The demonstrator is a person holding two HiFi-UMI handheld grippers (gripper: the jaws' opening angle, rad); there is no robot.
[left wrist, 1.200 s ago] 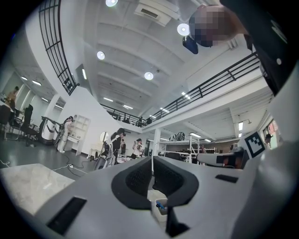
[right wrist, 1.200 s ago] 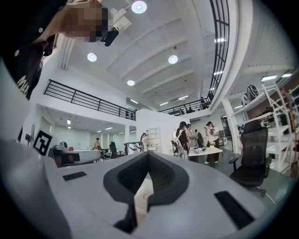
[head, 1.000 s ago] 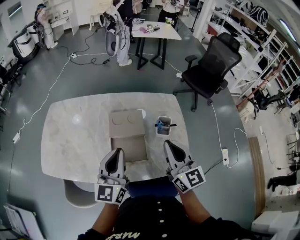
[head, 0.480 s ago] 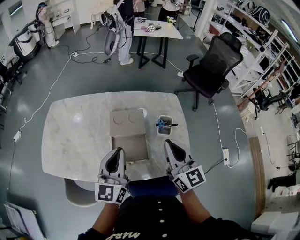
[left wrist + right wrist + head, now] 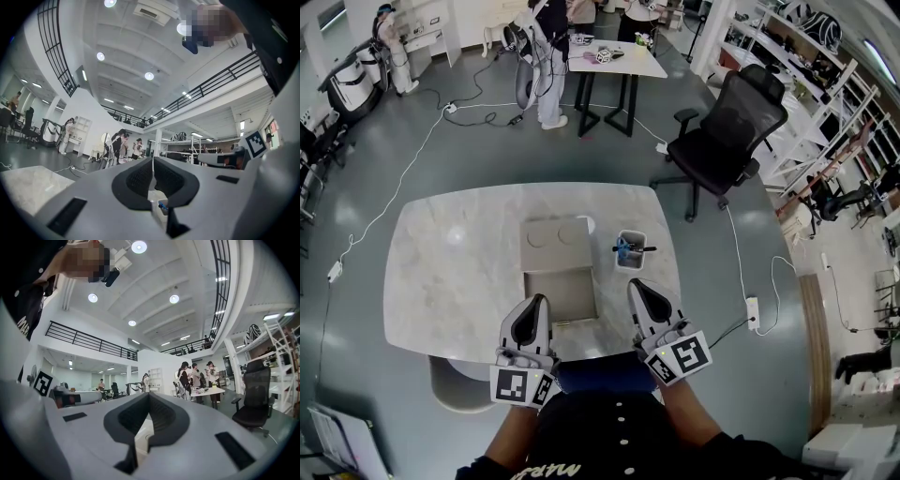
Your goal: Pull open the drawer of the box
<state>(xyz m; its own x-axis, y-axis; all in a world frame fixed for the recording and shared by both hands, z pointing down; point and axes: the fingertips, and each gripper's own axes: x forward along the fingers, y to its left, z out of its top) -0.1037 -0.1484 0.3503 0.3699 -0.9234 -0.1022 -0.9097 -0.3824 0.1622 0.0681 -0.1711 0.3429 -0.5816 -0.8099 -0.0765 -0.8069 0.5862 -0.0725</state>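
Note:
A beige box (image 5: 554,243) with two round marks on its top stands in the middle of the marble table (image 5: 450,281). Its drawer (image 5: 562,295) sticks out toward me, its inside showing. My left gripper (image 5: 535,302) hovers just left of the drawer's near end, jaws together and empty. My right gripper (image 5: 635,285) hovers to the drawer's right, jaws also together and empty. In the left gripper view the left gripper (image 5: 153,160) points up over the table, and in the right gripper view the right gripper (image 5: 149,395) does the same. Neither touches the drawer.
A small pen cup (image 5: 628,251) stands right of the box, close to my right gripper. A black office chair (image 5: 724,131) sits beyond the table's far right corner. People stand by a white table (image 5: 609,58) farther back. Cables lie on the floor (image 5: 412,155).

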